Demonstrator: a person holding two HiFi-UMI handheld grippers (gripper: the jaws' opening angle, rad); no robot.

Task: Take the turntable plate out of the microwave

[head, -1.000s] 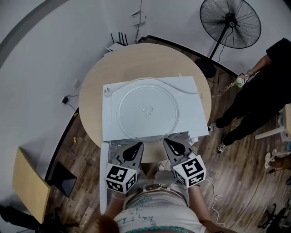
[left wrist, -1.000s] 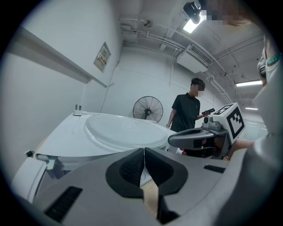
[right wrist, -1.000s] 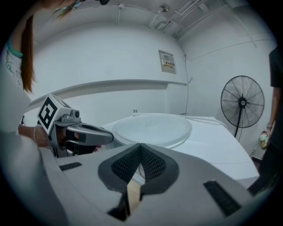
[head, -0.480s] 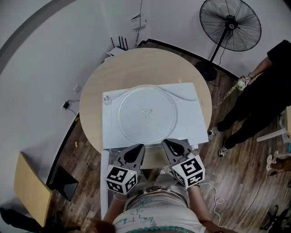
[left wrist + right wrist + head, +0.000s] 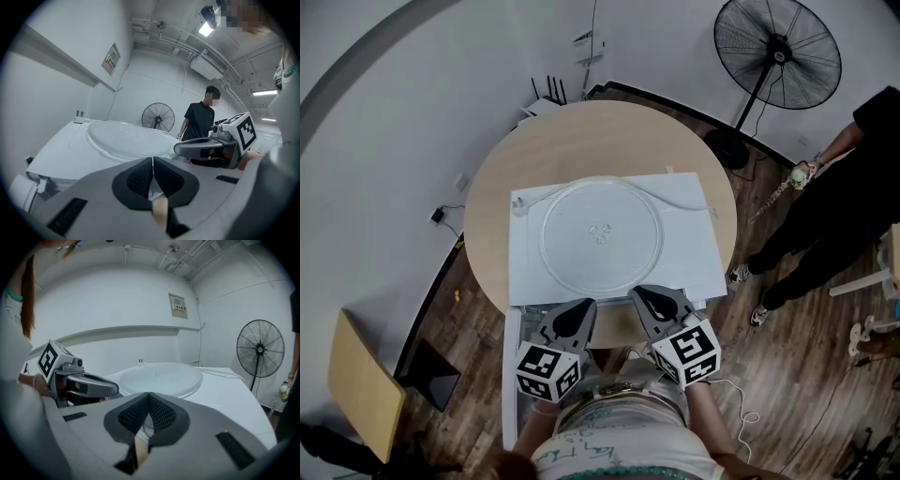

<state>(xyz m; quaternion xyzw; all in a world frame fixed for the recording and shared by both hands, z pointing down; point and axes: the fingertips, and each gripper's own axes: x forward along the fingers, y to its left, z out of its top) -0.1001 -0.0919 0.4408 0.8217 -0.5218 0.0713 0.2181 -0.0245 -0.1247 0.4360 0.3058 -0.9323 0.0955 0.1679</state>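
The clear glass turntable plate (image 5: 602, 236) lies flat on top of the white microwave (image 5: 530, 267), which stands on a round wooden table (image 5: 581, 136). The plate also shows in the left gripper view (image 5: 126, 138) and the right gripper view (image 5: 161, 377). My left gripper (image 5: 584, 308) and right gripper (image 5: 639, 297) hover side by side just in front of the microwave's near edge, both shut with nothing between the jaws. In the left gripper view the left gripper (image 5: 152, 161) has its pads pressed together; so has the right gripper (image 5: 149, 397) in its own view.
A white cable (image 5: 684, 187) lies across the microwave top with a plug (image 5: 520, 208) at its left. A standing fan (image 5: 778, 56) is at the back right. A person in black (image 5: 834, 187) stands to the right. A wooden chair (image 5: 356, 384) is at the lower left.
The view has shifted slightly; the microwave and plate sit a little higher in the picture. Both grippers hold still and stay shut.
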